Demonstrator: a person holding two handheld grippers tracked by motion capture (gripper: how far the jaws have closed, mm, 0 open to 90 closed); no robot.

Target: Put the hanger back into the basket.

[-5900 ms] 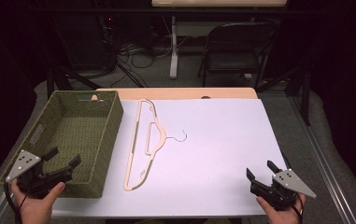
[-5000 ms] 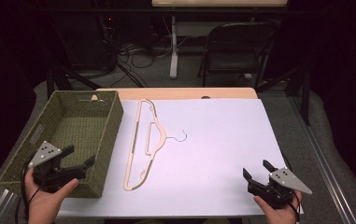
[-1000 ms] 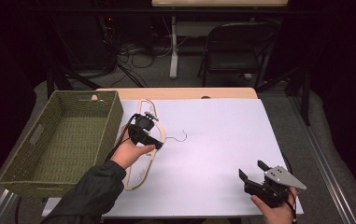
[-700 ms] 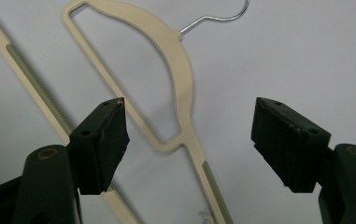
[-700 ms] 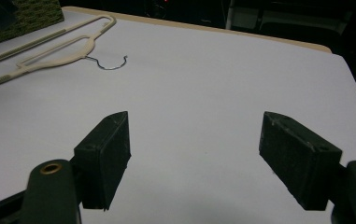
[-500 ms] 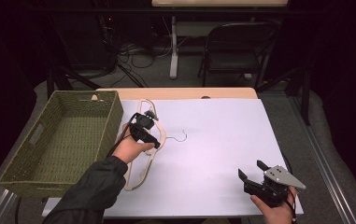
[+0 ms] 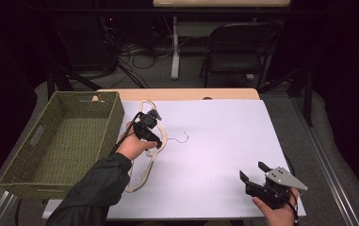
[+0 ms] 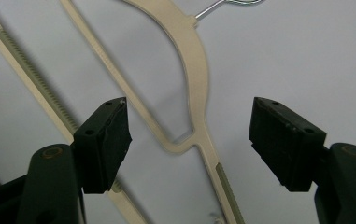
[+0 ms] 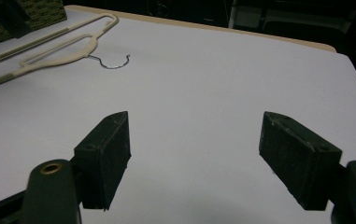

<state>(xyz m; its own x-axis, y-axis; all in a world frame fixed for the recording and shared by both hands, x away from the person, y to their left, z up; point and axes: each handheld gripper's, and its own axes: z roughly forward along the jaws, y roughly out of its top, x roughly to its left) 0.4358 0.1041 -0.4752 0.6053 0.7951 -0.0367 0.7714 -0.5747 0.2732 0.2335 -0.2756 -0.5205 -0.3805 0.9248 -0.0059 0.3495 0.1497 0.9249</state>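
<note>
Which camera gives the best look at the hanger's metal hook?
The right gripper view: the metal hook lies whole and unobstructed on the white table, its curve clear. The high view shows the hook whole but tiny beside the cream hanger. The left gripper view catches just its shank at the top edge.

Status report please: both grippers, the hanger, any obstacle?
Left gripper over hanger, jaws open, closing, not touching. Right gripper open, idle. Nothing in the way.

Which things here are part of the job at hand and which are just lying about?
In use:
- cream hanger
- left gripper, open above the hanger
- woven basket, probably

Lying about:
- right gripper, idle
- folding chair
- floor cables
</note>
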